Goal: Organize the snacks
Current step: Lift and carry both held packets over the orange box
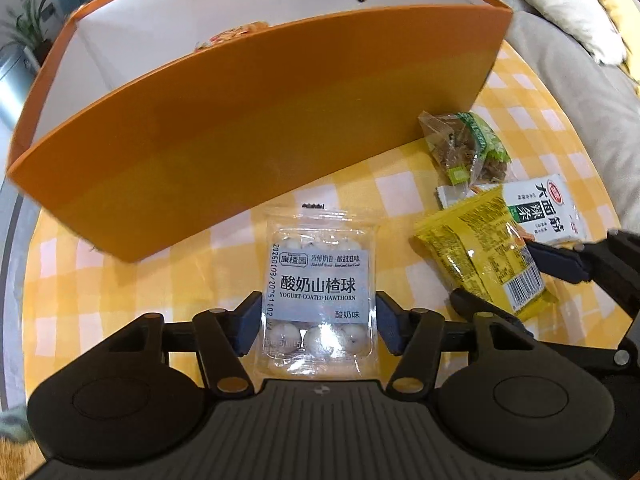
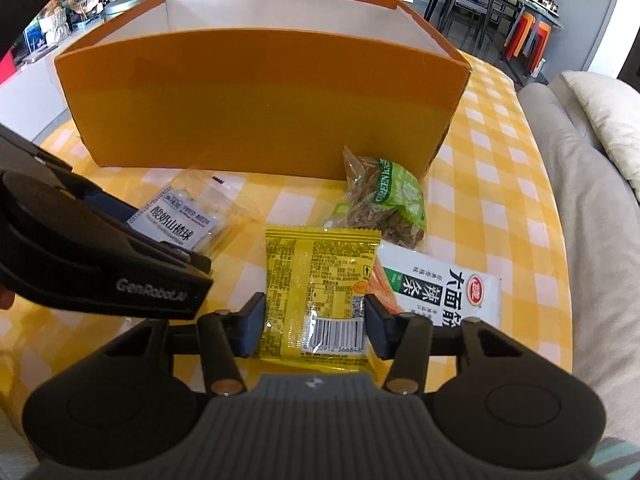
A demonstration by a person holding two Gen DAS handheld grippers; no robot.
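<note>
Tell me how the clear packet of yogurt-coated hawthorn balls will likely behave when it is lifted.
The hawthorn packet is thin clear film, so it probably crinkles and sags beyond the left gripper. The round balls inside look loose and may shift. The glossy film could slip.

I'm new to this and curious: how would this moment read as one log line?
left tongs: around hawthorn pack | right tongs: around yellow packet | orange box: behind

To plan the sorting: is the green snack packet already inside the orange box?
No, the green packet lies on the tablecloth, outside the orange box.
</note>
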